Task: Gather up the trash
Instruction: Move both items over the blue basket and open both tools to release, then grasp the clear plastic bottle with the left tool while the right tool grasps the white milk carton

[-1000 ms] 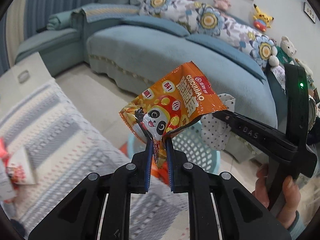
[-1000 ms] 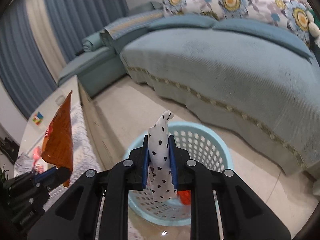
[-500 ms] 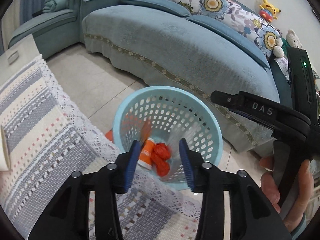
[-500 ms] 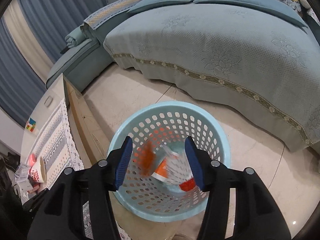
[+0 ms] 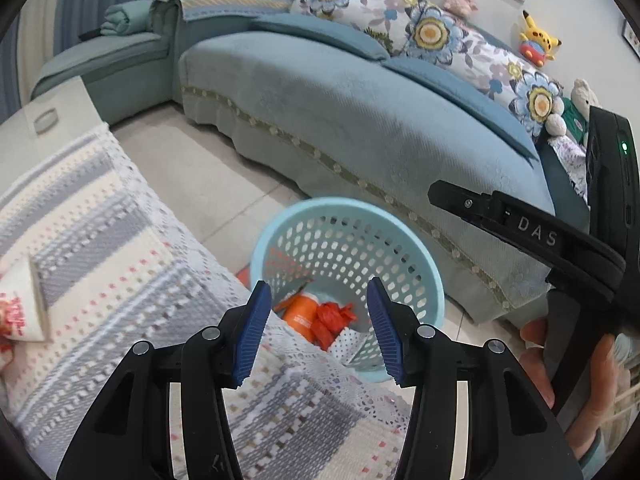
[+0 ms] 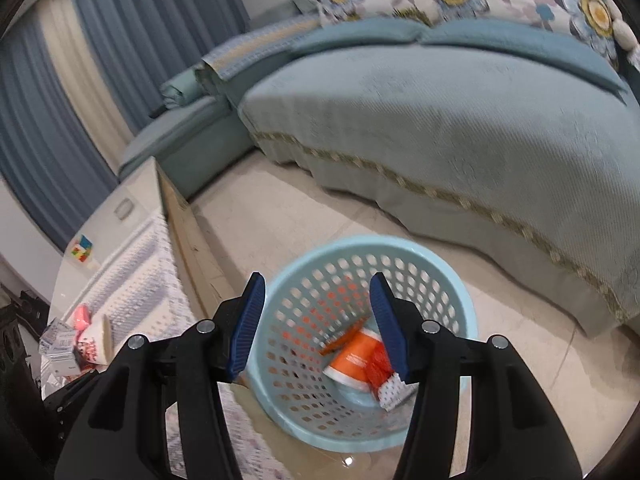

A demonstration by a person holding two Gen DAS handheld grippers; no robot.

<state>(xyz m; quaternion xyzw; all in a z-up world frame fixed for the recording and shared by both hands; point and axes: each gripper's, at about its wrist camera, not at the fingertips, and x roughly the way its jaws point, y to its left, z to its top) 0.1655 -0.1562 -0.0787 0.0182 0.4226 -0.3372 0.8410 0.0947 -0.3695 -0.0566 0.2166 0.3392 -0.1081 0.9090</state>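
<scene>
A pale blue perforated basket (image 5: 344, 205) stands on the floor beside the table. In it lie an orange cup (image 5: 301, 314), a red crumpled scrap (image 5: 332, 318) and white dotted paper (image 5: 352, 344). My left gripper (image 5: 318, 285) hovers over the table edge above the basket, its jaws opening with nothing between them. My right gripper (image 6: 317, 280) is open and empty over the basket (image 6: 360, 242), where the orange cup (image 6: 356, 354), an orange wrapper (image 6: 344, 336) and the dotted paper (image 6: 394, 390) rest. One right-gripper finger (image 5: 520, 228) shows in the left wrist view.
A table with a striped lace cloth (image 5: 120, 240) lies to the left, bearing a tipped paper cup (image 5: 20, 304) and more litter (image 6: 60, 344). A colour cube (image 6: 82, 250) sits at its far end. A blue sofa (image 5: 360, 120) stands behind the basket. A hand (image 5: 600, 380) grips the right tool.
Both grippers let go: the orange snack wrapper and the dotted paper dropped into the basket. Both sets of jaws went from shut to open.
</scene>
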